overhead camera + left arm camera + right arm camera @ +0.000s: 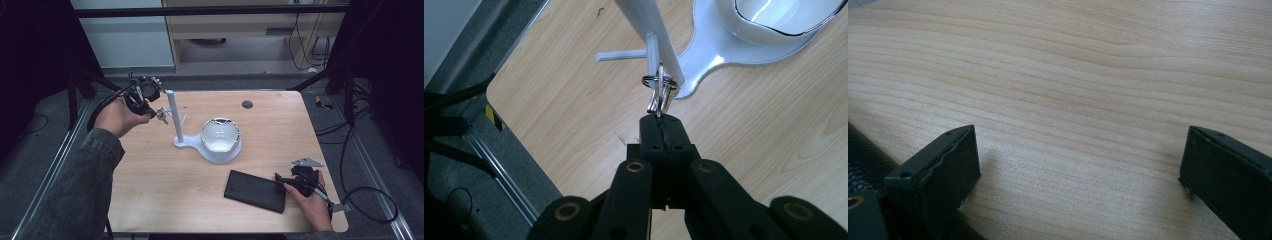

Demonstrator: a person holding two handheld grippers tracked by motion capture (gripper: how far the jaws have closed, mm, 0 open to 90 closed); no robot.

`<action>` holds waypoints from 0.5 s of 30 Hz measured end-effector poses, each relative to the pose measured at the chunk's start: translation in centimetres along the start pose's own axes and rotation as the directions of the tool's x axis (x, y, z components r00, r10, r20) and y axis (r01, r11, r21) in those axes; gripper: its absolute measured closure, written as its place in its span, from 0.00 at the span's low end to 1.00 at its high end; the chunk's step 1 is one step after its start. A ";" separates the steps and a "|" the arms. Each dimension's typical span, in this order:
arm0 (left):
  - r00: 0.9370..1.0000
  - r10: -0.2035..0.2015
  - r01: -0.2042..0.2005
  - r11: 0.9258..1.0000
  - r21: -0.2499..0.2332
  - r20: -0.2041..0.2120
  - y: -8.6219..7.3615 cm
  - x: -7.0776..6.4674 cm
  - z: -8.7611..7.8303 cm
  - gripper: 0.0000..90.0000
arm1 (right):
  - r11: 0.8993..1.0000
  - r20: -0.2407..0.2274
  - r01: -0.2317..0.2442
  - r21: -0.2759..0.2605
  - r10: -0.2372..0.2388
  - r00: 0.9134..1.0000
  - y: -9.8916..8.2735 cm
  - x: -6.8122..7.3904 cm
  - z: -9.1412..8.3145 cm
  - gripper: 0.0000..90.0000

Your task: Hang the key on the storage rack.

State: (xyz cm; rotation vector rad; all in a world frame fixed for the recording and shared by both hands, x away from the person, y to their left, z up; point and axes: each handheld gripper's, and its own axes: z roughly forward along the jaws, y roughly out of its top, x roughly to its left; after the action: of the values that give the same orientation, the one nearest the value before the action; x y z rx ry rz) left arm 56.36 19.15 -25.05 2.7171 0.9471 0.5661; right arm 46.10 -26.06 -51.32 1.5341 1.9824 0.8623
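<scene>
**Keys at the stand's peg, hanging step in hand**

The light wooden surface (pixel 165 185) carries a white plastic stand (pixel 187 142), made up of an upright post, short side pegs and a round dish at its foot. A flat black rectangular case (pixel 255 190) lies near the front edge.

The left tongs (pixel 659 120) are clenched on a small bunch of metal keys on a split ring (pixel 660 89). The bunch is held up off the surface at the post. In the left gripper view the ring lies against a peg, but whether it is already threaded over the tip cannot be told.

The right tongs (pixel 1075 165) are released, jaws wide apart over bare wood, just beside the black case, holding nothing.

Judgement: the step in hand is hanging the keys on the stand. The next move calls for steering the ring fully over the peg end and settling it there before the jaws let go; a release too soon would likely drop the bunch onto the surface.
</scene>
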 end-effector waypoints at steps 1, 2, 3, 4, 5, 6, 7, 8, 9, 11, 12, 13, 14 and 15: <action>1.000 0.002 -0.002 1.000 0.003 -0.006 0.1 -0.1 0.1 1.00 | 1.000 0.000 0.000 0.000 0.000 1.000 0.0 0.0 0.0 0.03; 1.000 0.002 -0.002 1.000 0.003 -0.010 0.1 -0.1 0.1 1.00 | 1.000 0.000 0.000 0.000 0.000 1.000 0.0 0.0 0.0 0.03; 1.000 -0.002 0.002 1.000 -0.002 -0.008 0.1 -0.1 0.1 1.00 | 1.000 0.000 0.001 0.000 -0.001 1.000 0.0 0.0 0.0 0.03; 1.000 -0.003 0.003 1.000 -0.003 -0.007 0.2 0.0 0.1 1.00 | 1.000 0.000 0.000 0.000 0.000 1.000 0.0 0.0 0.0 0.03; 1.000 -0.005 0.005 1.000 -0.005 -0.006 0.2 0.0 0.1 1.00 | 1.000 0.000 0.000 0.000 0.000 1.000 0.0 0.0 0.0 0.03; 1.000 -0.008 0.008 1.000 -0.006 -0.006 0.2 0.1 0.1 1.00 | 1.000 0.000 0.000 0.000 0.000 1.000 0.0 0.0 0.0 0.03; 1.000 -0.011 0.011 1.000 -0.008 -0.007 0.2 0.1 0.1 1.00 | 1.000 0.000 0.000 0.000 0.000 1.000 0.0 0.0 0.0 0.03; 1.000 -0.011 0.011 1.000 -0.008 -0.007 0.2 0.1 0.1 1.00 | 1.000 0.000 0.000 0.000 0.000 1.000 0.0 0.0 0.0 0.03; 1.000 -0.020 0.020 1.000 -0.013 -0.007 0.2 0.3 0.2 1.00 | 1.000 0.000 0.000 0.000 0.000 1.000 0.0 0.0 0.0 0.03; 1.000 -0.024 0.024 1.000 -0.018 -0.004 0.2 0.4 0.2 1.00 | 1.000 0.000 0.000 0.000 0.000 1.000 0.0 0.0 0.0 0.03; 0.999 -0.032 0.032 0.999 -0.026 -0.003 0.3 0.4 0.2 1.00 | 1.000 0.000 0.000 0.000 0.000 1.000 0.0 0.0 0.0 0.03; 0.999 -0.032 0.032 0.999 -0.026 -0.003 0.3 0.4 0.2 1.00 | 1.000 0.000 0.000 0.000 0.000 1.000 0.0 0.0 0.0 0.03; 1.000 -0.024 0.024 0.999 -0.035 -0.009 0.2 0.4 0.3 0.99 | 1.000 0.000 0.000 0.000 0.000 1.000 0.0 0.0 0.0 0.03; 1.000 -0.024 0.024 0.999 -0.035 -0.009 0.2 0.4 0.3 0.98 | 1.000 0.000 0.000 0.000 0.000 1.000 0.0 0.0 0.0 0.03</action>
State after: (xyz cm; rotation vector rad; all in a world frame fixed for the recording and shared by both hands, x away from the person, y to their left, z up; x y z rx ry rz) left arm 56.92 19.21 -25.10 2.6710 0.9613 0.5866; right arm 46.11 -26.06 -51.32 1.5338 1.9825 0.8621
